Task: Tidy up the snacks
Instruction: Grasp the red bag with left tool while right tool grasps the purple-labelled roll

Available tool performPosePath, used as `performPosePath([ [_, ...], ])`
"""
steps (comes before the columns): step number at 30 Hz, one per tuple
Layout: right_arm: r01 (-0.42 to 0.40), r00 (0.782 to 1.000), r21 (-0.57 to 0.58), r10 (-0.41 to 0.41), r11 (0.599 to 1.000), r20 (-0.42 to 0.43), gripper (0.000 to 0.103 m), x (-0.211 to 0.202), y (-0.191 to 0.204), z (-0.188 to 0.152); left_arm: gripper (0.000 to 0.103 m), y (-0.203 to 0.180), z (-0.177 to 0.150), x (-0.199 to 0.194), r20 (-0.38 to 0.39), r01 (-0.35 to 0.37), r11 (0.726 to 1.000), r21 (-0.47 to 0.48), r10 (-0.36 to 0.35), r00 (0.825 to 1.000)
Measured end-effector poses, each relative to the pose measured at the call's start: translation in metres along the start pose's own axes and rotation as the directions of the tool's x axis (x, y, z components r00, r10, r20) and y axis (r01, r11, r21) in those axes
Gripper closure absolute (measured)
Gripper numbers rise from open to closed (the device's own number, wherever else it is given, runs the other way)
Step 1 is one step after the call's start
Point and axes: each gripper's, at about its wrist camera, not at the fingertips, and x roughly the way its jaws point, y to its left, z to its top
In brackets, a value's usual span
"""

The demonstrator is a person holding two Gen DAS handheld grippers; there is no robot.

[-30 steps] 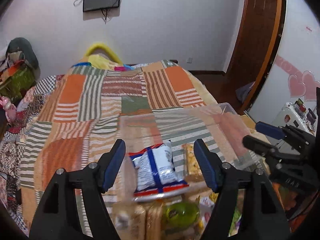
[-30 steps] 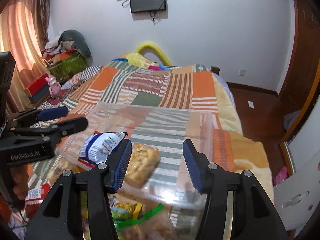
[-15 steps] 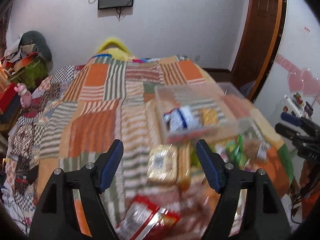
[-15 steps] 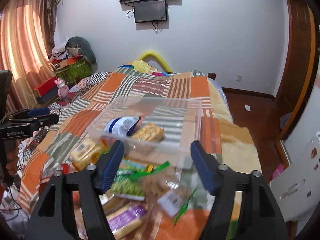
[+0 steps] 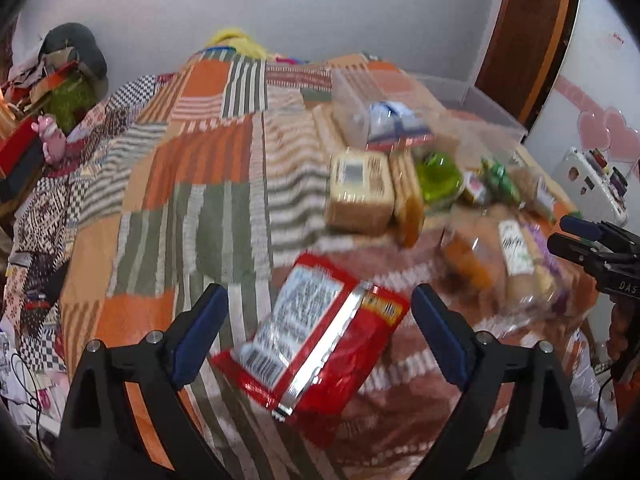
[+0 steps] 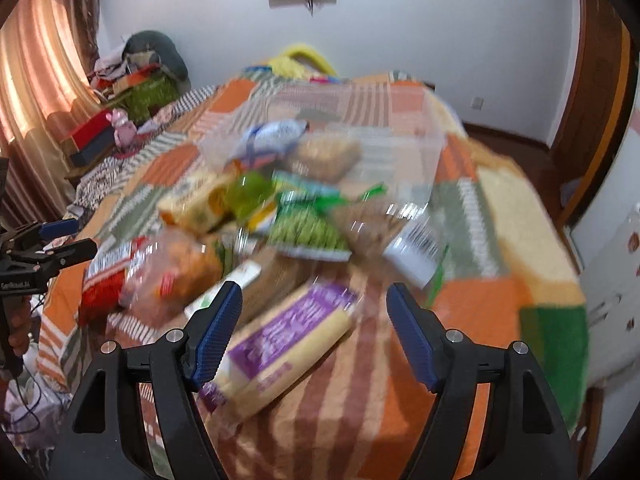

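Snack packets lie in a pile on the striped bedspread (image 5: 192, 208). My left gripper (image 5: 320, 336) is open, its jaws on either side of a red packet (image 5: 320, 340) lying on the bed. My right gripper (image 6: 314, 328) is open above a purple and yellow packet (image 6: 280, 340). A clear plastic box (image 6: 400, 152) farther back holds a blue and white packet (image 6: 272, 136) and a tan snack bag (image 6: 324, 156). The box also shows in the left wrist view (image 5: 360, 96). The right gripper shows in the left view (image 5: 580, 236), the left gripper in the right view (image 6: 60, 236).
Green packets (image 6: 304, 224), a yellow cracker pack (image 5: 360, 188) and an orange snack bag (image 6: 180, 268) lie between the box and the grippers. Clutter and a pink toy (image 5: 50, 136) sit left of the bed. A wooden door (image 5: 524, 32) stands at the right.
Both grippers have pulled back from the clear box toward the near end of the bed. The pile of loose packets has come into view under them. Both stay open.
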Motion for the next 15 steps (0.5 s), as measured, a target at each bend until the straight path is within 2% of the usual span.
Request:
performPosePath([
  [3, -0.034, 0.999, 0.017, 0.035, 0.999, -0.042, 0.031, 0.011, 0.007, -0.004, 0.003, 0.001, -0.01, 0.011, -0.029, 0.032, 0.999, 0.016, -0.032, 0.999],
  [5, -0.033, 0.998, 0.013, 0.034, 0.999, -0.057, 0.031, 0.018, 0.014, -0.005, 0.003, 0.0, -0.014, 0.019, -0.041, 0.027, 0.999, 0.04, -0.025, 0.999],
  [10, -0.011, 0.998, -0.015, 0.01, 1.0, -0.06, 0.031, 0.017, 0.02, -0.01, 0.003, 0.0, -0.018, 0.039, -0.085, 0.023, 0.997, 0.07, -0.017, 0.996],
  [15, 0.031, 0.995, -0.008, -0.032, 0.999, -0.093, 0.032, 0.014, 0.005, -0.023, 0.002, 0.003, -0.022, 0.053, -0.11, 0.024, 0.998, 0.065, -0.017, 0.994],
])
